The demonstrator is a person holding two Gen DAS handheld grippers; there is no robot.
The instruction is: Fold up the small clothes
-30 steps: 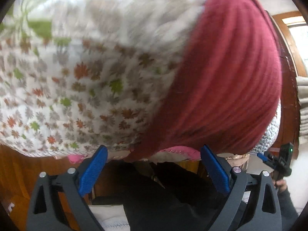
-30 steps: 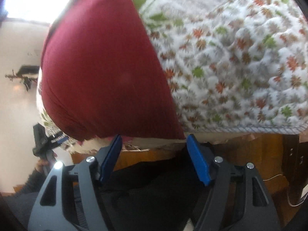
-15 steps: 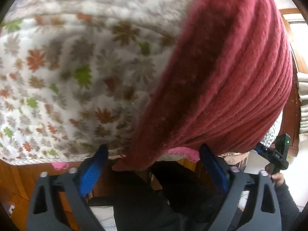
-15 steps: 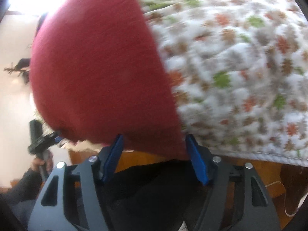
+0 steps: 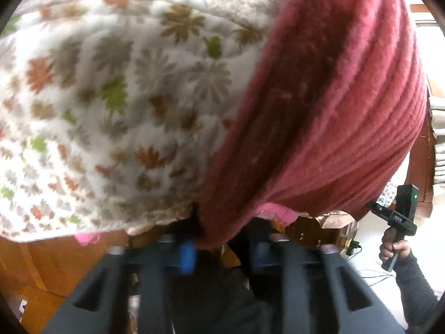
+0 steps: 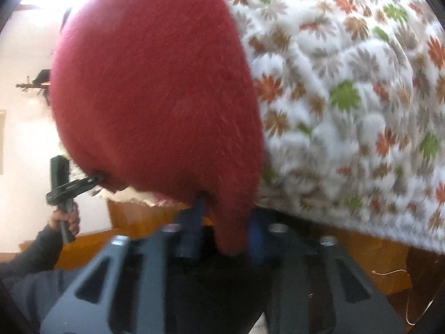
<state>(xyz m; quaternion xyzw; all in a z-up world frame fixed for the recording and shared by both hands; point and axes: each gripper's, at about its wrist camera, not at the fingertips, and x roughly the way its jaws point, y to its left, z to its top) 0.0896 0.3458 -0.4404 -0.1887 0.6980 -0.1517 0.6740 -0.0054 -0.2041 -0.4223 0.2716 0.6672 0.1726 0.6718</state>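
Note:
A maroon ribbed knit garment (image 5: 319, 111) lies flat on a floral bedspread (image 5: 111, 97), with its near edge hanging toward me. In the left wrist view my left gripper (image 5: 222, 250) has its blue pads drawn in on the garment's near left corner. The right wrist view shows the same garment (image 6: 155, 97), where my right gripper (image 6: 225, 233) pinches the near right corner between its fingers. Each gripper also shows at the edge of the other's view: the right gripper (image 5: 400, 211) and the left gripper (image 6: 72, 186), both at the garment's edge.
The bedspread (image 6: 347, 97) is white with orange, brown and green flowers and covers a wooden bed frame (image 5: 41, 264). A pink trim (image 5: 275, 213) peeks out under the garment. A hand (image 5: 392, 247) in a dark sleeve holds the other gripper. A white wall lies beyond.
Both grippers moved in toward the garment's near edge and their fingers closed from wide open onto its two near corners. The views are blurred by the motion.

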